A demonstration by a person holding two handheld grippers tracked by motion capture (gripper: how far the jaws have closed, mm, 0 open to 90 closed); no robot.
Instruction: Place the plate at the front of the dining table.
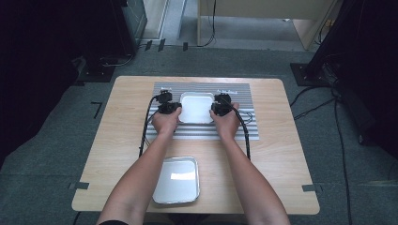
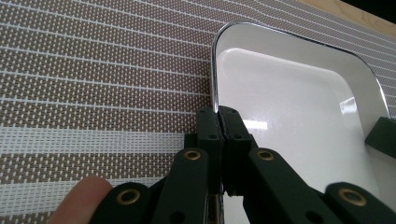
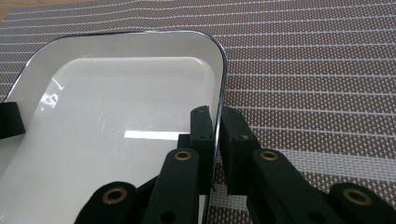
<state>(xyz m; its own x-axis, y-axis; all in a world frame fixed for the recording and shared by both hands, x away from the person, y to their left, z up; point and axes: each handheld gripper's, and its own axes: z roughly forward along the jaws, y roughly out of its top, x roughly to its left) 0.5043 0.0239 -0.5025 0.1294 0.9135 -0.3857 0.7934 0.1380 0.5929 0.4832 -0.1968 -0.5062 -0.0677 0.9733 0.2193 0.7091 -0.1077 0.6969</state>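
A white rectangular tray [image 1: 196, 108] lies on a striped woven placemat [image 1: 234, 132] in the middle of the table. My left gripper [image 1: 176, 108] is shut on the tray's left rim. In the left gripper view the two black jaws [image 2: 218, 112] are pressed together over the thin chrome edge of the tray [image 2: 289, 107]. My right gripper [image 1: 216, 109] is shut on the opposite rim. In the right gripper view its jaws [image 3: 217, 112] straddle the edge of the tray [image 3: 126, 98]. The tray holds nothing and rests flat on the mat.
A second, metal tray [image 1: 177, 180] sits near the table's front edge between the forearms. The brown and white mat [image 2: 93, 70] [image 3: 317, 70] spreads out around the white tray. Bare wood borders the mat, and cables trail back from both grippers.
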